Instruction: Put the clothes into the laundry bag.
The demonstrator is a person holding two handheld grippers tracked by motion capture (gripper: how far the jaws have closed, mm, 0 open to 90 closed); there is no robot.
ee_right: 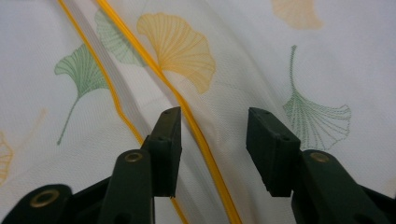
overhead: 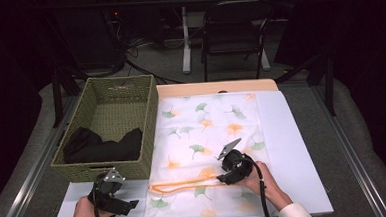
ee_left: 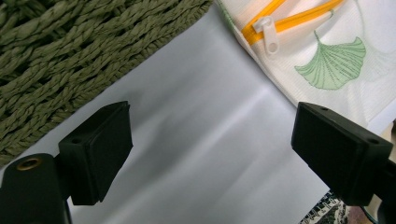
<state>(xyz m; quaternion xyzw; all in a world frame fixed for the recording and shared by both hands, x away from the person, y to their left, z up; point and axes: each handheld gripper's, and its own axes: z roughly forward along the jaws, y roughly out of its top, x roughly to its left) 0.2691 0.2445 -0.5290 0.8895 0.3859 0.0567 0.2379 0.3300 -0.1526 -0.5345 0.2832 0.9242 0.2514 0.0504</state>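
Observation:
A white mesh bag (overhead: 212,132) printed with green and orange ginkgo leaves lies flat on the table. Its orange zipper (overhead: 185,185) runs along the near end and gapes apart. My right gripper (overhead: 223,178) hovers at the zipper's right part. In the right gripper view its jaws (ee_right: 215,140) stand open, and one orange zipper edge (ee_right: 196,130) runs between them untouched. My left gripper (overhead: 132,206) rests at the near left, open over bare white table (ee_left: 210,144). The white zipper pull (ee_left: 268,35) and a bag corner (ee_left: 336,65) lie just beyond it.
A green woven basket (overhead: 105,90) stands left of the bag, holding dark folded cloth (overhead: 102,143); its wall (ee_left: 70,56) is close to the left gripper. White table surface (overhead: 293,148) lies right of the bag. A black chair (overhead: 234,31) stands beyond the table.

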